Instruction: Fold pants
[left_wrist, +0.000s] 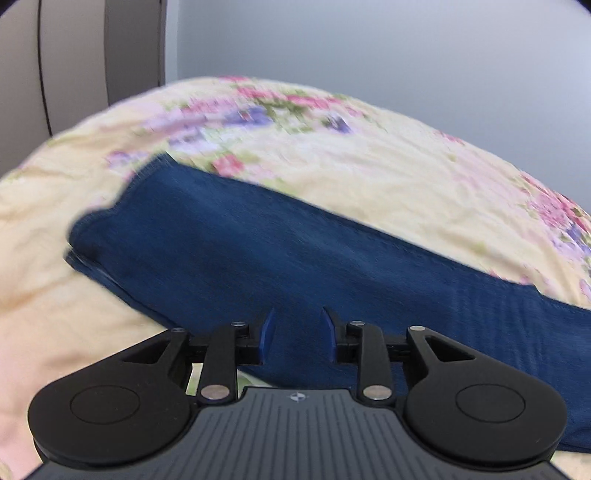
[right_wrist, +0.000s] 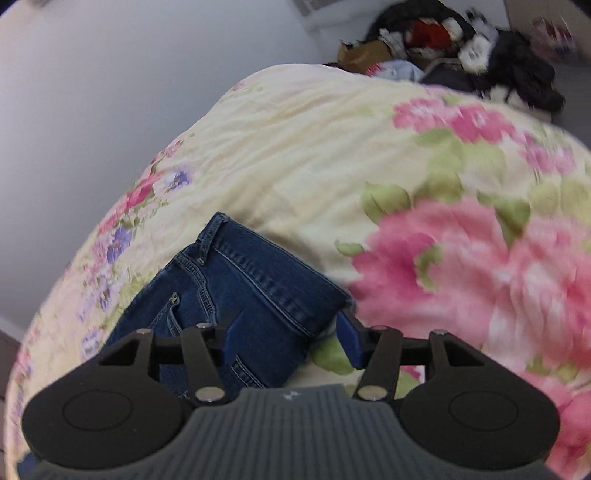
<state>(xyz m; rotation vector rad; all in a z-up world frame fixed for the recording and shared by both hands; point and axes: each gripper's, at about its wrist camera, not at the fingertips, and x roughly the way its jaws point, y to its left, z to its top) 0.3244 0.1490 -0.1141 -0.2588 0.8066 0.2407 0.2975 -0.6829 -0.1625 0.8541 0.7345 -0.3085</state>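
Dark blue jeans lie on a floral bedspread. In the left wrist view the leg end of the jeans (left_wrist: 258, 236) stretches from the left to the right edge, its hem at the left. My left gripper (left_wrist: 297, 334) is open just above the leg fabric, holding nothing. In the right wrist view the waist end of the jeans (right_wrist: 236, 288), with waistband, belt loop and pocket, lies under and ahead of my right gripper (right_wrist: 291, 338). The right gripper is open wide, its fingers either side of the waistband corner, not closed on it.
The cream bedspread with pink and purple flowers (right_wrist: 369, 155) covers the bed in both views. A pile of dark clothes and items (right_wrist: 461, 48) sits beyond the bed's far edge. A pale wall (left_wrist: 369, 55) stands behind the bed.
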